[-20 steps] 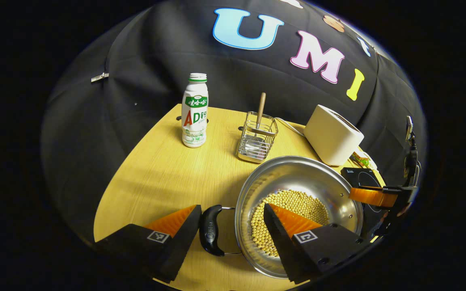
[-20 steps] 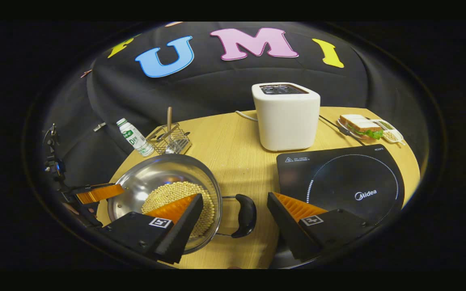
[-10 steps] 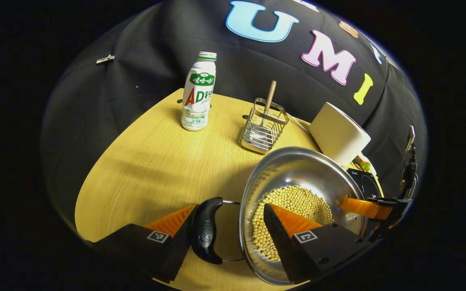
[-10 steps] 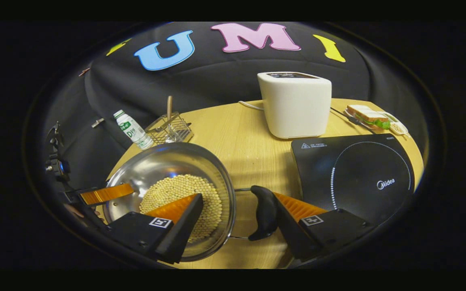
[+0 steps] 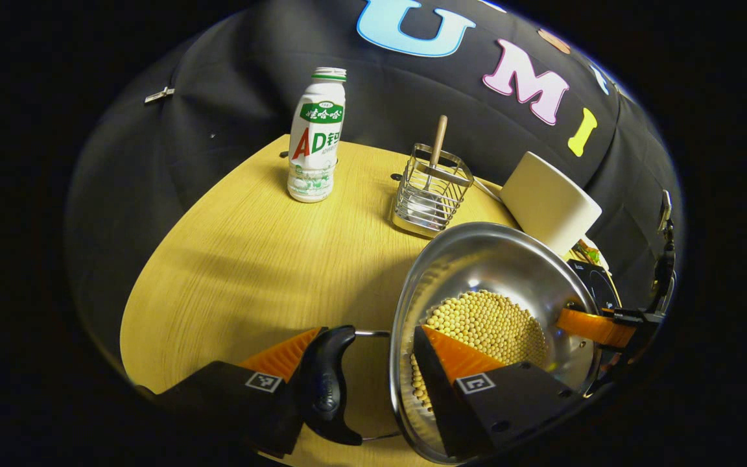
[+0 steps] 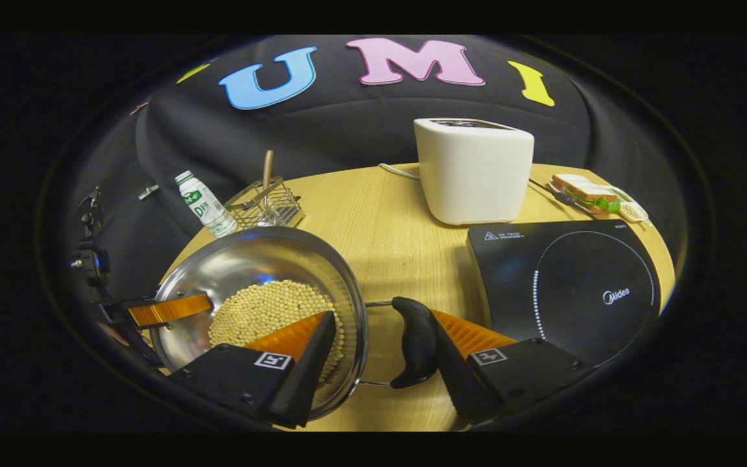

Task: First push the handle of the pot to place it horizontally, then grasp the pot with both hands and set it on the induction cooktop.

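A steel pot [image 5: 477, 266] [image 6: 250, 272] half full of soybeans [image 5: 484, 318] sits on the wooden table, its two black handles out level to either side. My left gripper [image 5: 367, 331] straddles one handle [image 5: 325, 383]. Its outer finger lies against the handle and its inner finger presses the wall from inside the pot. My right gripper [image 6: 383, 314] holds the opposite handle [image 6: 414, 347] the same way. Each gripper also appears across the pot in the other's view. The black induction cooktop [image 6: 568, 292] lies just right of the pot.
A white toaster [image 6: 474, 172] stands behind the cooktop, with a sandwich plate [image 6: 591, 198] at the far right. A milk bottle [image 5: 315, 136] and a wire utensil basket [image 5: 428, 198] stand at the back left. Bare table [image 5: 250, 246] stretches left of the pot.
Both grippers have closed inward. Each outer finger has come against its handle, and each inner finger has moved nearer the pot wall. Both views shifted slightly.
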The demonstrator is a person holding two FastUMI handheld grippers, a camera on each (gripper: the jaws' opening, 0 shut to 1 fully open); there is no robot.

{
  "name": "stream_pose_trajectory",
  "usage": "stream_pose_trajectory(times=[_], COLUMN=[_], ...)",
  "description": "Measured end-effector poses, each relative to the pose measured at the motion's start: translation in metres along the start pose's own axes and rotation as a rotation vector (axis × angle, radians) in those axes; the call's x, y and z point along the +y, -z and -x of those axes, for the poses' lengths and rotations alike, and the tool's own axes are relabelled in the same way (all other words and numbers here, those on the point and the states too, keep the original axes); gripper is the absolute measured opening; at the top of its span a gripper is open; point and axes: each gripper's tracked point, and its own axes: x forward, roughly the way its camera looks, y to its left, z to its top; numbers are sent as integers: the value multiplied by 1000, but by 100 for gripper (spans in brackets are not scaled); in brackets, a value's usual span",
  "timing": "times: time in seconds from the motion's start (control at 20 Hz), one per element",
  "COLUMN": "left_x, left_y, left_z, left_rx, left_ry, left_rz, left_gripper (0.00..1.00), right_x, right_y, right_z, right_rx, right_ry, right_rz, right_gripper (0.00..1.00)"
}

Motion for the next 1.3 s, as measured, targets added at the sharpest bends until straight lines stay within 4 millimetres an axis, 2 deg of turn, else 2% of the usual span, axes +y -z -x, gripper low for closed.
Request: stream_pose_trajectory(times=[0.05, 0.1, 0.15, 0.2, 0.4, 0.45, 0.5, 0.75, 0.8, 1.0, 1.3], left_x=[4, 11, 17, 17, 18, 18, 18, 19, 18, 18, 16], left_y=[0, 2, 3, 3, 6, 6, 5, 6, 7, 9, 14], left_z=[1, 0, 0, 1, 2, 2, 2, 4, 4, 8, 18], left_rx=[1, 7, 13, 4, 13, 16, 15, 3, 3, -1, 6], left_ry=[-9, -25, -30, -21, -8, -7, -8, -17, -14, -21, -41], left_rz=[-7, -19, -24, -23, -26, -26, -26, -2, 1, 28, 69], left_gripper=[80, 80, 79, 76, 72, 72, 72, 73, 72, 67, 64], right_x=[-4, -4, -1, 2, 0, 2, 3, 3, 3, 3, 4], right_y=[-1, 1, 3, 4, 11, 11, 11, 12, 12, 9, 11], right_z=[0, 1, -12, -2, 0, -1, -2, -3, 1, -3, 1], right_rx=[-5, -3, 1, 5, 40, 42, 43, 56, 58, 58, 77], right_ry=[20, 22, 19, 16, 24, 23, 21, 4, 4, -6, -28], right_rz=[12, 12, 11, 16, 33, 34, 36, 29, 21, 42, 40], right_gripper=[84, 75, 65, 65, 66, 60, 64, 64, 58, 60, 57])
